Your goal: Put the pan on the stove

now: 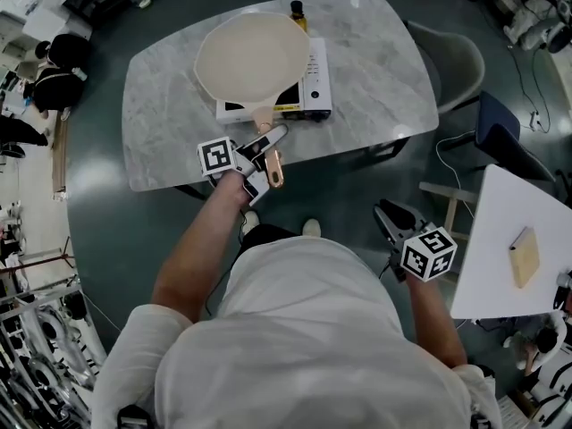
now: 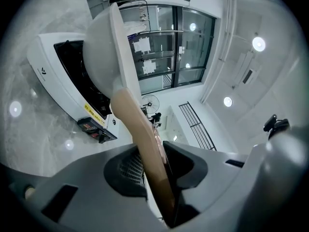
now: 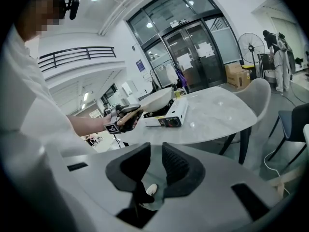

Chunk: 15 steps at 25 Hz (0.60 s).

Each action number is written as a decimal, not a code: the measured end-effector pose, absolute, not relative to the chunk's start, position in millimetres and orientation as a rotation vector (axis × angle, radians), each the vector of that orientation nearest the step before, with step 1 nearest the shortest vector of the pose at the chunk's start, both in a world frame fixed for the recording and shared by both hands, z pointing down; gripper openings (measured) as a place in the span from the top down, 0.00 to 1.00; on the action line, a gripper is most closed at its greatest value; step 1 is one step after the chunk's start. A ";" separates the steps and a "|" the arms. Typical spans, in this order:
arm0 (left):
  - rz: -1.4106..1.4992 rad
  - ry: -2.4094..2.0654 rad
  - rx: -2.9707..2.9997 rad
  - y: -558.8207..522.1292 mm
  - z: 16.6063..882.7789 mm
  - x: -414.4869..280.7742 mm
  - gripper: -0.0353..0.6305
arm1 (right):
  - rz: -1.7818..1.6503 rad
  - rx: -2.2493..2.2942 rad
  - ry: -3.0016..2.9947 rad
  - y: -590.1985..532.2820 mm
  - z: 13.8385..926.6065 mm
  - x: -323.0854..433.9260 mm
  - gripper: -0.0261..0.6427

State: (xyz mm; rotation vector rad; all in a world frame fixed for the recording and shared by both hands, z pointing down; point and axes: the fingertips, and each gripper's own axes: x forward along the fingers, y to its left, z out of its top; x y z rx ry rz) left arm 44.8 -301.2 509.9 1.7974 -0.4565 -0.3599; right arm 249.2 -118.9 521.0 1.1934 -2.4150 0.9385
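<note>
Pan [image 1: 253, 56] matt cream w/ wood-look handle [image 1: 262, 119]; table [image 1: 375, 70] glossy marble; stove [image 1: 317, 88] white metal.

Pan [image 1: 253, 56] hides most of stove [image 1: 315, 86] and part of bottle [image 1: 297, 10]; stove label [image 2: 91, 111] illegibly small. Handle [image 2: 144, 139] end buried within left gripper [image 2: 152, 164].

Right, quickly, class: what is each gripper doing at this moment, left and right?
Left gripper: closed on the pan handle.
Right gripper: open, holding nothing.
</note>
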 end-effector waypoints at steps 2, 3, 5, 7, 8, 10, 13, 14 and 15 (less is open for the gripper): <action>-0.357 -0.460 1.793 -302.8 511.1 45.7 0.77 | 0.943 1.195 -2.411 -118.0 522.4 250.6 0.83; -0.357 -0.460 1.792 -304.1 511.1 46.6 0.77 | 0.943 1.194 -2.411 -118.0 522.7 250.8 0.84; -0.355 -0.457 1.793 -306.9 510.7 48.3 0.77 | 0.943 1.192 -2.412 -118.8 522.7 250.3 0.83; -0.348 -0.454 1.802 -308.0 509.7 49.8 0.76 | 0.944 1.188 -2.415 -120.0 522.4 249.1 0.83; -0.345 -0.453 1.808 -308.1 509.2 50.2 0.76 | 0.944 1.187 -2.416 -120.4 522.4 248.8 0.84; -0.343 -0.452 1.819 -307.7 508.0 50.5 0.76 | 0.946 1.186 -2.415 -120.1 522.8 249.2 0.83; -0.361 -0.445 1.825 -308.7 506.0 50.8 0.68 | 0.949 1.186 -2.414 -120.2 524.7 249.8 0.83; -0.365 -0.443 1.826 -309.3 505.7 51.3 0.65 | 0.948 1.185 -2.416 -121.0 525.0 249.6 0.83; -0.367 -0.441 1.827 -309.5 505.3 52.0 0.63 | 0.947 1.184 -2.418 -121.8 525.0 249.2 0.83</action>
